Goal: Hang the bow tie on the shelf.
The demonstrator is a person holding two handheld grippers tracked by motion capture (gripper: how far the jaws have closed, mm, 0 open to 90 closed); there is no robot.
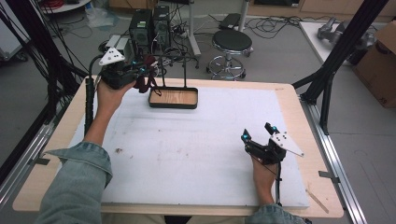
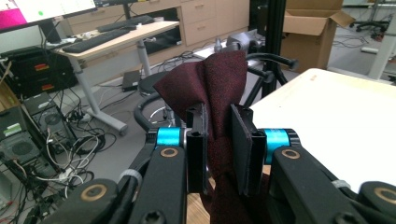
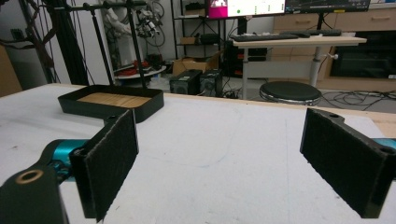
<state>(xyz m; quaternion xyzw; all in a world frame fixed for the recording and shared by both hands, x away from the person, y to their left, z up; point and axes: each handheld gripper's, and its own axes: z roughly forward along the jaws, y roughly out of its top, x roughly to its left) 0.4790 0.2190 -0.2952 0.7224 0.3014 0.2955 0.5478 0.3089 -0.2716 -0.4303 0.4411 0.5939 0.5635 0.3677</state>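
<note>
A: Report container status.

B: One container: a shallow black tray [image 1: 173,98] at the far edge of the table [image 1: 289,100], left of centre on the white mat [image 1: 196,144]. Its floor is bare wood-grain board. In the high view and the right gripper view [image 3: 112,103] nothing lies inside it. Thin black uprights rise from it to a horizontal rod [image 3: 100,5].

A: Left gripper?

B: The left gripper [image 1: 140,73] is held above the table's far left corner, just left of the tray. Its jaws are clenched on a dark red cloth [image 2: 219,88]. In the left gripper view the cloth passes between the two pads, bunches upward past them and hangs below them. In the high view the cloth [image 1: 148,80] hangs beside the tray's left end; whether it touches the tray cannot be determined.

A: Right gripper?

B: The right gripper [image 1: 258,133] sits low over the mat at the near right, well apart from the tray. Its jaws are spread wide and released, with nothing between the pads [image 3: 109,163]. In the right gripper view bare mat shows between them.

A: Surroundings?

B: A round black stool [image 1: 231,44] stands on the floor beyond the table. Computer towers [image 1: 149,25] and loose cables are beside it. A cardboard box [image 1: 380,60] is at the right.
</note>
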